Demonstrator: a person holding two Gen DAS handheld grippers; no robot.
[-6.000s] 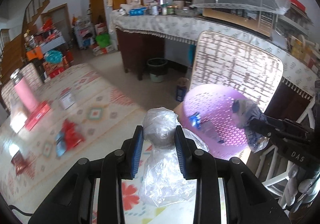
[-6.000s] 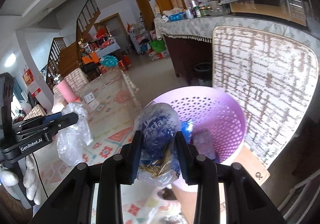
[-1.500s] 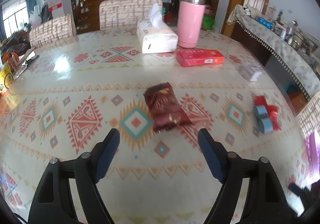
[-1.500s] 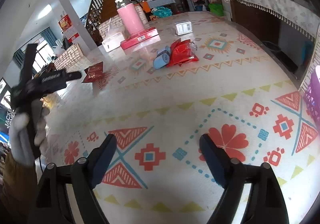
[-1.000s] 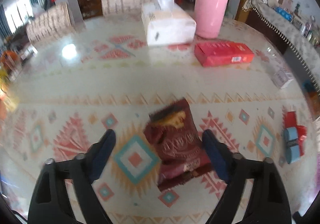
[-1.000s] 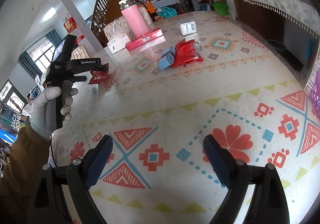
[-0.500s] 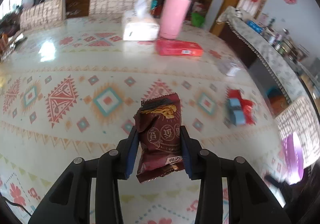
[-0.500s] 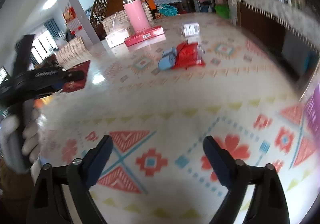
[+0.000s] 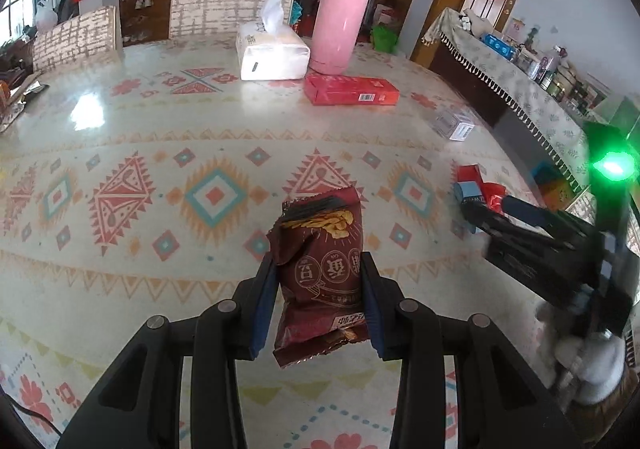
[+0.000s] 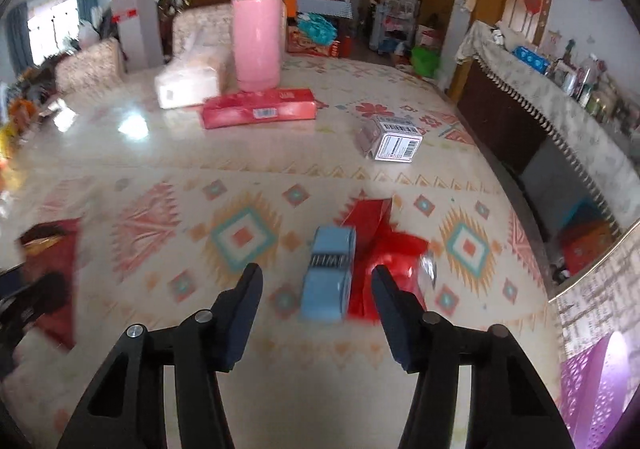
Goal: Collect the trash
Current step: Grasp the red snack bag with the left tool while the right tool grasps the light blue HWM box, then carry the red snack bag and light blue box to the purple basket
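A second ago the dark red snack wrapper (image 9: 320, 281) lay flat on the patterned surface (image 9: 120, 137) between wide-open jaws; now it hangs upright in the lower middle of the left wrist view, clamped between the jaws of the left gripper (image 9: 318, 301) and lifted clear. The right gripper (image 10: 316, 301) has meanwhile swung in over the red wrapper (image 10: 380, 261) and the light blue packet (image 10: 330, 273) that lie touching each other at the centre of its view. Its jaws are closing with the blue packet and part of the red wrapper between them, though the pads do not yet press on either. In the left wrist view that gripper shows at the right edge, held by a gloved hand (image 9: 592, 365), its tips just over the same pile. The purple perforated basket (image 10: 596, 381) peeks in at the lower right corner of the right wrist view, off the edge of the surface; what it already holds cannot be seen here. Judging from this, one piece is secured and not yet dropped, a second pick is under way, and both must then go to the basket. Further back stand a small white box (image 10: 394, 141), a flat red carton (image 10: 260, 111), a tissue pack (image 9: 272, 57) and a pink flask (image 9: 340, 21), which look like belongings, not litter.
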